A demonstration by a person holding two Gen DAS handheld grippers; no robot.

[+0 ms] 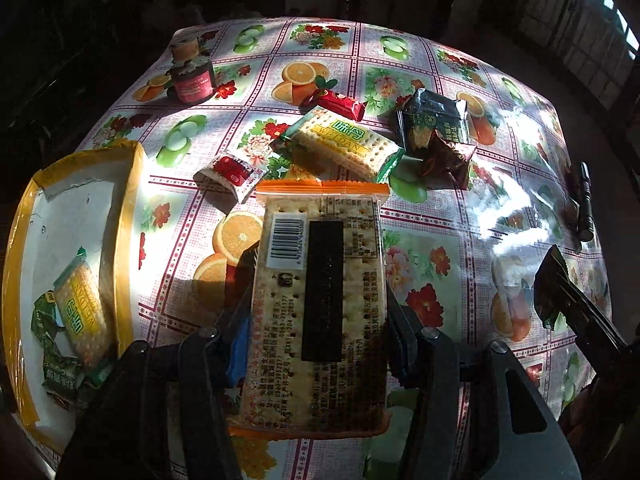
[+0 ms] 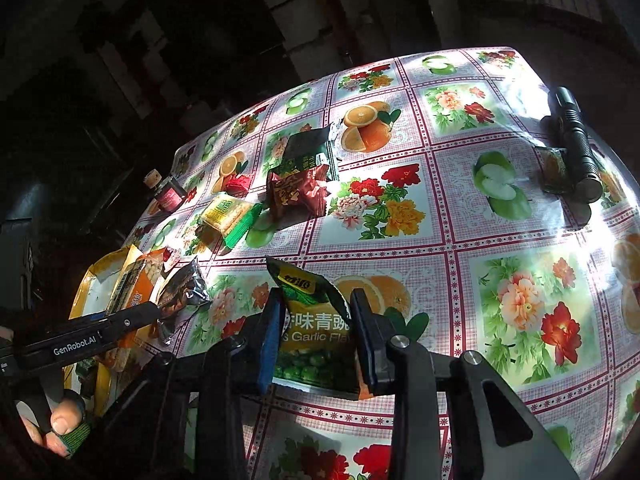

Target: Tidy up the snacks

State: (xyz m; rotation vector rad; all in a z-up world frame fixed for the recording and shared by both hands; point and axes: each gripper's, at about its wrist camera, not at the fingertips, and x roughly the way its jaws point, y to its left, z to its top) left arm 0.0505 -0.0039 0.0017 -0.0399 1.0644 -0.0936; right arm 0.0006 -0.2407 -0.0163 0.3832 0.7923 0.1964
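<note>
My left gripper (image 1: 320,280) is shut on an orange-edged cracker pack (image 1: 320,300), barcode side up, held above the table just right of the yellow-rimmed tray (image 1: 128,200). The tray holds a Weidan cracker pack (image 1: 80,304) and small green packets (image 1: 60,364). My right gripper (image 2: 316,320) is shut on a green garlic pea packet (image 2: 316,332) above the table. Loose snacks lie mid-table: a green Weidan cracker pack (image 1: 344,142), red candy (image 1: 336,102), a red-white packet (image 1: 230,174), a dark green packet (image 1: 434,122) and a brown packet (image 1: 450,162).
A red jar (image 1: 192,76) with a small tub behind it stands at the far left of the fruit-patterned tablecloth (image 1: 440,240). A black flashlight (image 2: 576,140) lies by the right edge beside a small packet (image 2: 554,170). The surroundings are dark.
</note>
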